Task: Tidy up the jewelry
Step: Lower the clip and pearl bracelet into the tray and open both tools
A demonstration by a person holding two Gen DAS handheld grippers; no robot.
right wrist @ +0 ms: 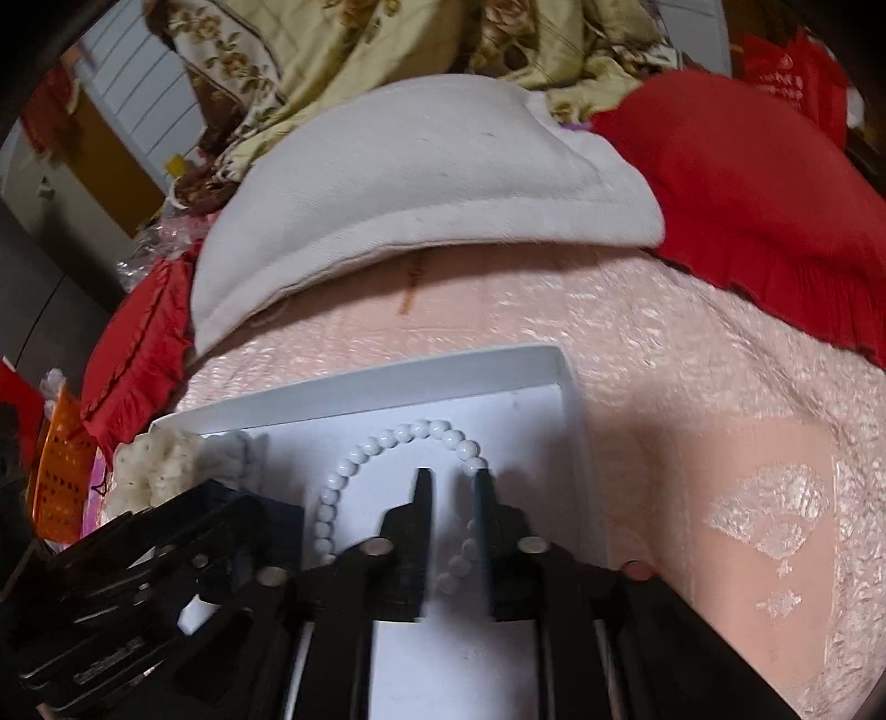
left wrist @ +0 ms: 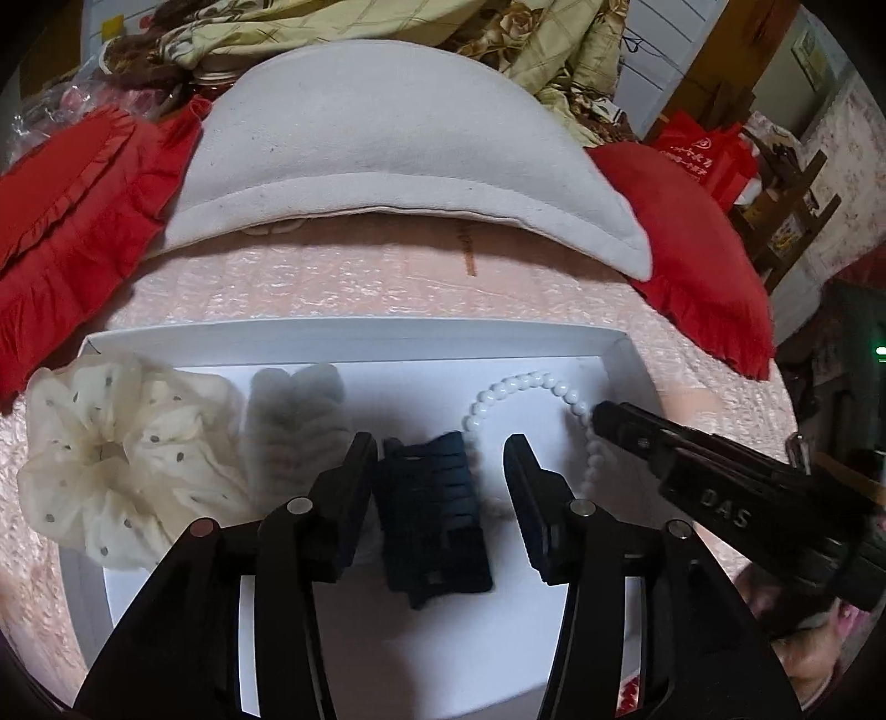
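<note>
A shallow white tray (left wrist: 354,335) lies on the pink bedspread. In it are a cream dotted scrunchie (left wrist: 119,459), a grey claw clip (left wrist: 296,421), a dark blue claw clip (left wrist: 432,520) and a white bead bracelet (left wrist: 526,387). My left gripper (left wrist: 440,451) is open, its fingers either side of the dark clip without gripping it. My right gripper (right wrist: 454,482) is over the tray (right wrist: 576,421), jaws a small gap apart, with the bracelet's (right wrist: 387,443) right strand between them. In the left wrist view it (left wrist: 601,415) enters from the right at the bracelet.
A white pillow (left wrist: 387,149) and red frilled cushions (left wrist: 72,210) lie behind the tray. A floral quilt (left wrist: 387,22) is piled at the back. Pink bedspread (right wrist: 720,443) stretches right of the tray. An orange basket (right wrist: 58,476) sits at the left bed edge.
</note>
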